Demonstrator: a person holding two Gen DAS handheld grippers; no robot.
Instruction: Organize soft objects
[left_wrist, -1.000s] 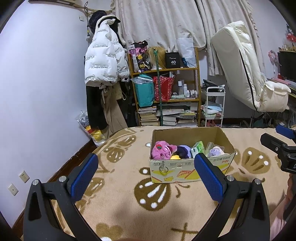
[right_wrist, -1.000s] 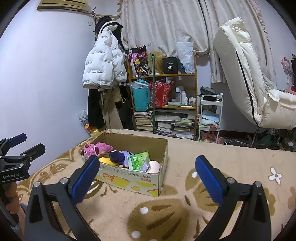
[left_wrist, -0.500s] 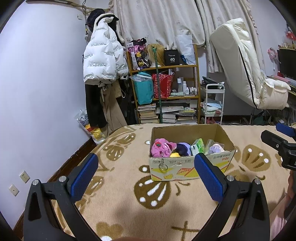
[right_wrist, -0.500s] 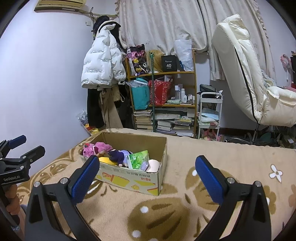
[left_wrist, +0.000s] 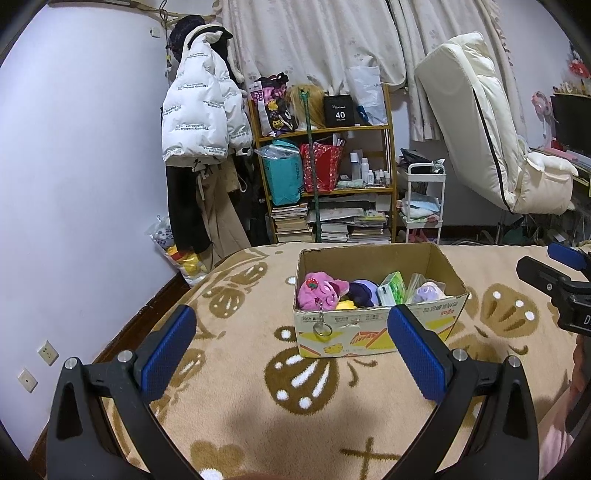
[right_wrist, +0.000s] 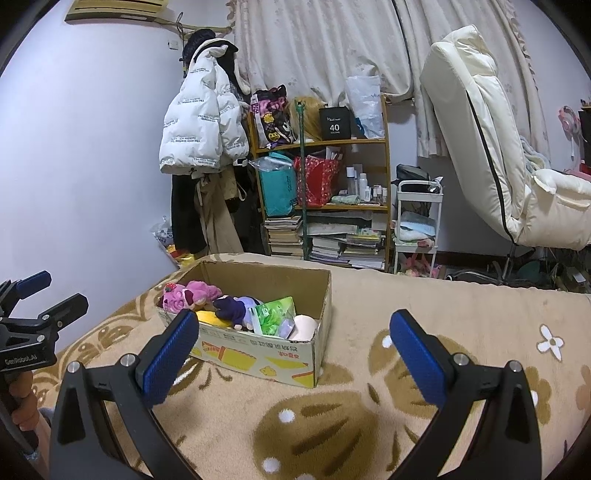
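An open cardboard box (left_wrist: 376, 332) stands on the tan patterned blanket (left_wrist: 240, 387); it also shows in the right wrist view (right_wrist: 258, 354). Inside lie a pink plush toy (left_wrist: 319, 290), a dark purple plush (left_wrist: 364, 293), a yellow item (left_wrist: 347, 304), a green tissue pack (left_wrist: 391, 290) and a pale lilac toy (left_wrist: 428, 293). My left gripper (left_wrist: 291, 350) is open and empty, in front of the box. My right gripper (right_wrist: 295, 354) is open and empty, in front of the box's right corner.
A key ring (left_wrist: 322, 328) hangs on the box front. Behind the bed stand a cluttered wooden shelf (left_wrist: 325, 184), hung coats (left_wrist: 203, 122), a white trolley (left_wrist: 423, 206) and a cream recliner (left_wrist: 491, 136). The wall is at left.
Both views have shifted slightly; the box sits a little higher in the left wrist view. Both grippers stay open and empty.
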